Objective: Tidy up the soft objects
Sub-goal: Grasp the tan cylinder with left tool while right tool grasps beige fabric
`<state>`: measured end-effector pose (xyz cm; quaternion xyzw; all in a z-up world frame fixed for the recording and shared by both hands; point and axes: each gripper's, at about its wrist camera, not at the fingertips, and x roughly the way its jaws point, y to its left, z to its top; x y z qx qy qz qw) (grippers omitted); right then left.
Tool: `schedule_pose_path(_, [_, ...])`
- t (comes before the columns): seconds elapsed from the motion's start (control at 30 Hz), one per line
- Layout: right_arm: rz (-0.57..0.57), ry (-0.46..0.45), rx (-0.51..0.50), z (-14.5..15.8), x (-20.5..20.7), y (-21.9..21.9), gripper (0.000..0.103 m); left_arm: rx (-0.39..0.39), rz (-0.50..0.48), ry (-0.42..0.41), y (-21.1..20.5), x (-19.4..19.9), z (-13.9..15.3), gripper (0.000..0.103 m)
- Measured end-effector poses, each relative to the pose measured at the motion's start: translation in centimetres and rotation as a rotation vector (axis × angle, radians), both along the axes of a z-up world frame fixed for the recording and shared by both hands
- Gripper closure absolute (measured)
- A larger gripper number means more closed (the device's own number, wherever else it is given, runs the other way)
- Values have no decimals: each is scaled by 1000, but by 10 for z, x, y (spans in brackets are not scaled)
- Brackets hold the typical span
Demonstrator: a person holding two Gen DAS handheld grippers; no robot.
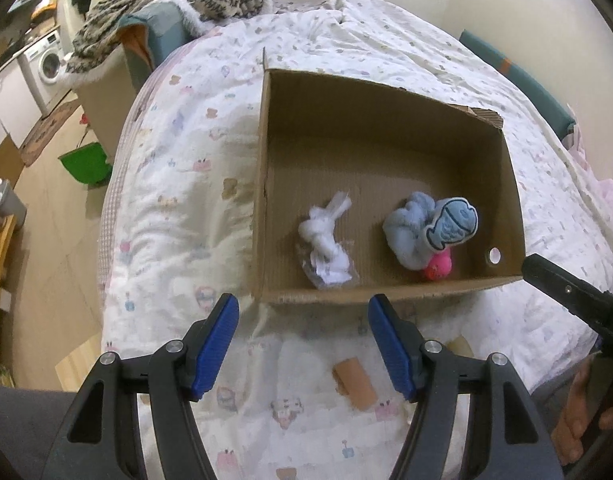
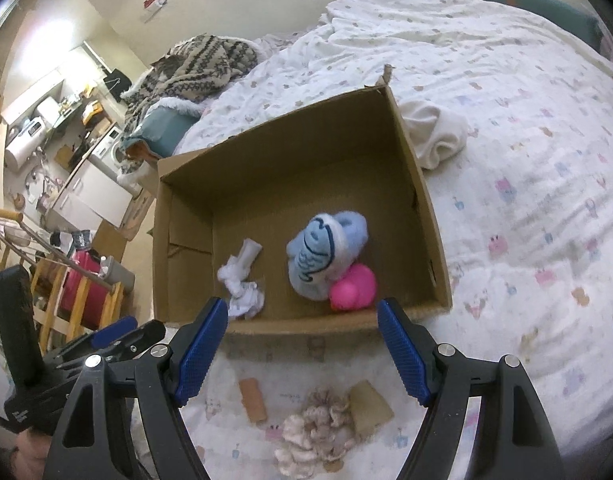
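An open cardboard box [image 1: 386, 112] [image 2: 290, 148] sits on the bed. Inside lie a knotted white rope toy [image 1: 326, 244] [image 2: 242, 280], a light blue fish plush [image 1: 430, 232] [image 2: 322, 252] and a pink rubber toy [image 1: 438, 268] [image 2: 354, 288]. My left gripper [image 1: 302, 344] is open and empty, just in front of the box's near wall. My right gripper [image 2: 302, 348] is open and empty, also in front of the box. Below it on the quilt lie a beige scrunchie [image 2: 318, 428], an orange-brown pad [image 1: 354, 386] [image 2: 252, 400] and a tan pad [image 2: 370, 406].
A white cloth [image 2: 434, 136] lies bunched against the box's right side. A patterned blanket [image 1: 174, 0] [image 2: 194, 68] is heaped at the bed's far end. The floor lies left of the bed, with a green bin [image 1: 86, 164] and a pink case [image 2: 82, 288].
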<state>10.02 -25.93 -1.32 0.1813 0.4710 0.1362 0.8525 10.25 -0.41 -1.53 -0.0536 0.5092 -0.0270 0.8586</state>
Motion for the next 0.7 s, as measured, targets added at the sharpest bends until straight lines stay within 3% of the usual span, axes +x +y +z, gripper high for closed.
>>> schedule_pose_path(0.5, [-58, 110, 11, -22, -23, -8, 21, -30, 87, 57, 10, -20, -19, 39])
schedule_pose_path(0.7, [-120, 175, 34, -39, -19, -16, 21, -79, 74, 180, 7, -13, -50, 39])
